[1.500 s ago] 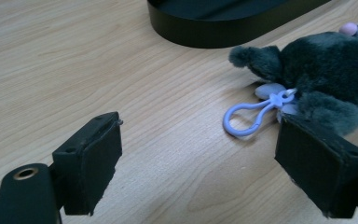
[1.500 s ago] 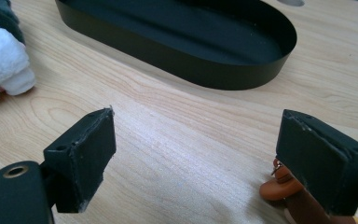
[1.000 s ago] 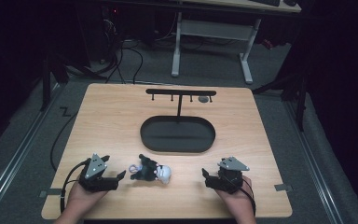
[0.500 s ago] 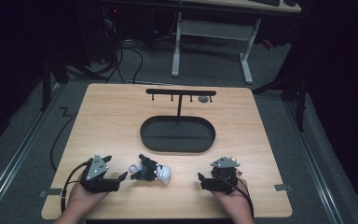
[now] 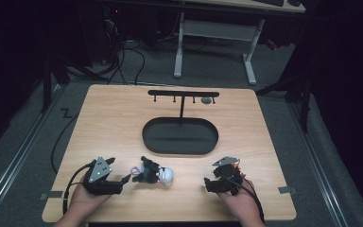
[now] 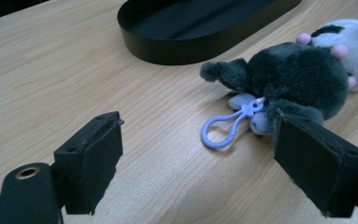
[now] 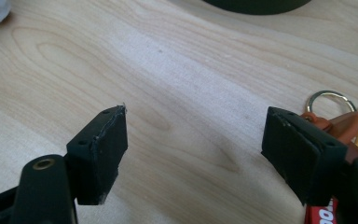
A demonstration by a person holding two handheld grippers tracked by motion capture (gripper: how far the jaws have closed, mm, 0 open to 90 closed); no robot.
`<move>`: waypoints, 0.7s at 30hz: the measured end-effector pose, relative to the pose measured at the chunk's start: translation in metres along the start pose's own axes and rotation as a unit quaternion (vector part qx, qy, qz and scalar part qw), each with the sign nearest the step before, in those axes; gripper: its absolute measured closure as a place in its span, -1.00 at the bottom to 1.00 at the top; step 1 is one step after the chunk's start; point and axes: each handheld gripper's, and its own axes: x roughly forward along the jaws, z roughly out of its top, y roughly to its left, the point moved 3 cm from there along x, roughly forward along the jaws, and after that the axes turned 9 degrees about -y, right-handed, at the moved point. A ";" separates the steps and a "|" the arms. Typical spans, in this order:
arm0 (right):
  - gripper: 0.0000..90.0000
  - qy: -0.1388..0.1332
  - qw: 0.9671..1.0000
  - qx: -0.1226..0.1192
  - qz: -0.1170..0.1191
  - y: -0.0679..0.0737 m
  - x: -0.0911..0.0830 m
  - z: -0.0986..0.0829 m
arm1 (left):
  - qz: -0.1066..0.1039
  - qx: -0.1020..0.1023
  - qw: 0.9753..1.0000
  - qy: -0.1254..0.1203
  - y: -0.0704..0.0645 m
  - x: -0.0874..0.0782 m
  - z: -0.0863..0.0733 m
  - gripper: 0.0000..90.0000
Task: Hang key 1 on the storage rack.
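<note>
Left gripper (image 5: 128, 178) jaws wide, holding nothing, just short of plush keychain (image 5: 152, 174), which lies near the table (image 5: 113, 123) front edge, long axis left-right, lilac loop (image 6: 221, 133) toward me. Right gripper (image 5: 209, 183) open, empty, shifted left since earlier; plush unmoved.

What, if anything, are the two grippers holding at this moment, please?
Nothing is held. The left gripper is open beside the plush keychain, and the right gripper is open over bare table.
</note>
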 end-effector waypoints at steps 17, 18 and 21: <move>-0.53 0.116 0.993 -0.017 0.027 0.004 -0.001 0.013 | -0.010 -0.003 1.000 -0.001 0.000 -0.001 0.001 -0.65; -0.53 0.116 0.993 -0.017 0.027 0.004 -0.001 0.013 | -0.010 -0.003 1.000 -0.001 0.000 -0.001 0.001 -0.65; -0.53 0.134 0.990 -0.020 0.036 0.005 -0.005 0.015 | -0.013 0.000 1.000 0.000 -0.002 -0.001 0.001 -0.65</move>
